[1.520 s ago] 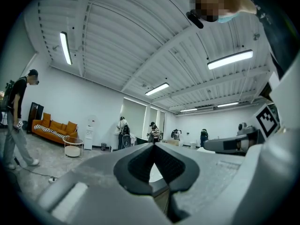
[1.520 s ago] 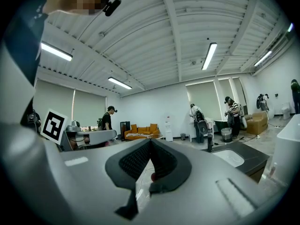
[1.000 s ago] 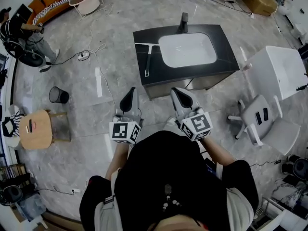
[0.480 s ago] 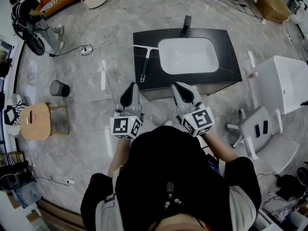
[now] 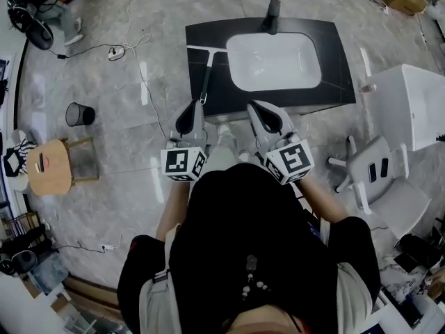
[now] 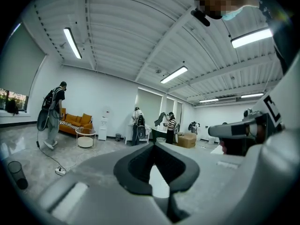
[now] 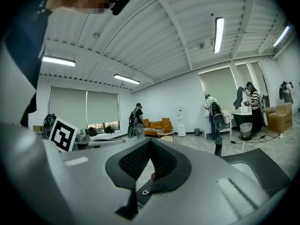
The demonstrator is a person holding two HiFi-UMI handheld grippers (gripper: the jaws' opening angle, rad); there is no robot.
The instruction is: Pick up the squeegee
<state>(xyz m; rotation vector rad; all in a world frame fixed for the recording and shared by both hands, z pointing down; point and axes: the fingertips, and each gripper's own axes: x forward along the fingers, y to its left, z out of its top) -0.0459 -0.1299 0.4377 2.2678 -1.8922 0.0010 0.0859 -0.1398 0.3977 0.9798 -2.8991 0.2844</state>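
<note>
Both the left gripper [image 5: 189, 114] and right gripper [image 5: 263, 114] are hovering, fingers closed and empty, so be opening the left while nearing the squeegee [image 5: 206, 76] lying on the surface [image 5: 222, 97] beside the sink [image 5: 273, 61].

Left gripper [image 5: 188, 117] and right gripper [image 5: 264, 115] have advanced to the counter's [image 5: 334, 82] near edge, the left now just beside the squeegee [image 5: 206, 75] handle.

White basin [image 5: 272, 61] in black counter [image 5: 334, 65] — wastebasket [image 5: 81, 114] well left.
</note>
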